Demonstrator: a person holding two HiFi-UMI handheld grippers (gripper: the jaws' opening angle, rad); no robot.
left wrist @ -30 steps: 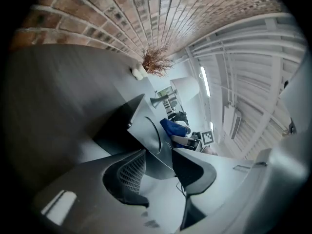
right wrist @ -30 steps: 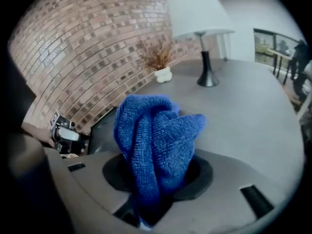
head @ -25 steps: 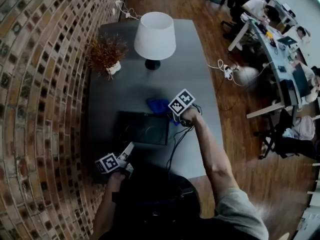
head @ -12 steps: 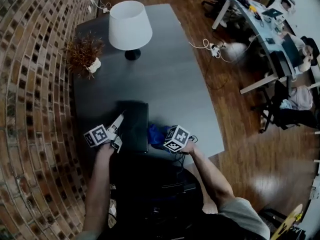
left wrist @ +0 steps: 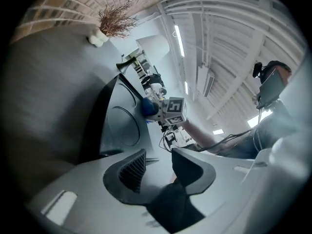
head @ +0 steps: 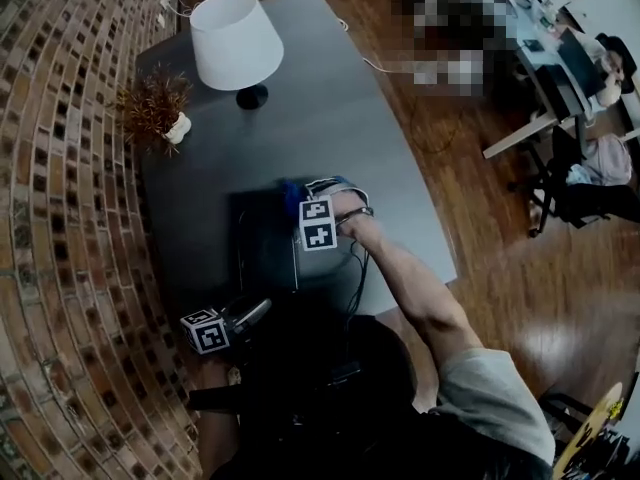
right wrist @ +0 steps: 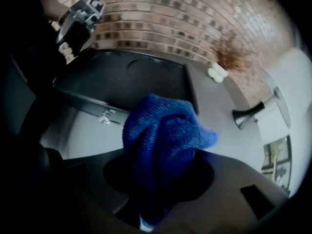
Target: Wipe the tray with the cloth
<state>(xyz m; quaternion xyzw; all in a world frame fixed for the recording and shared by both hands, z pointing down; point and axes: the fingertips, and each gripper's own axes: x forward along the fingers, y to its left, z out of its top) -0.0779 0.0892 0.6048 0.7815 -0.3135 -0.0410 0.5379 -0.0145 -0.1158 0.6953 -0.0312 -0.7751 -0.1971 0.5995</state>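
Note:
A dark rectangular tray (head: 262, 258) lies on the grey table (head: 330, 128), close to the front edge. My right gripper (head: 305, 208) points steeply down at the tray's far right corner and is shut on a bunched blue cloth (head: 291, 189). In the right gripper view the cloth (right wrist: 163, 135) fills the jaws, with the tray (right wrist: 131, 79) beyond it. My left gripper (head: 252, 312) is off the tray's near end, by the table front. Its jaws (left wrist: 158, 162) have just been closing; a gap remains and nothing is between them. The tray (left wrist: 117, 128) lies ahead of them.
A white-shaded lamp (head: 236, 38) and a dried plant in a white pot (head: 155, 103) stand at the table's far end. A brick wall (head: 60, 188) runs along the left. Black cables (head: 356, 268) trail from the right gripper. Office desks stand across the wooden floor (head: 480, 218).
The right gripper carried the cloth from the table's front edge up to the tray's far right corner. The left gripper pulled back off the tray's left edge toward the person.

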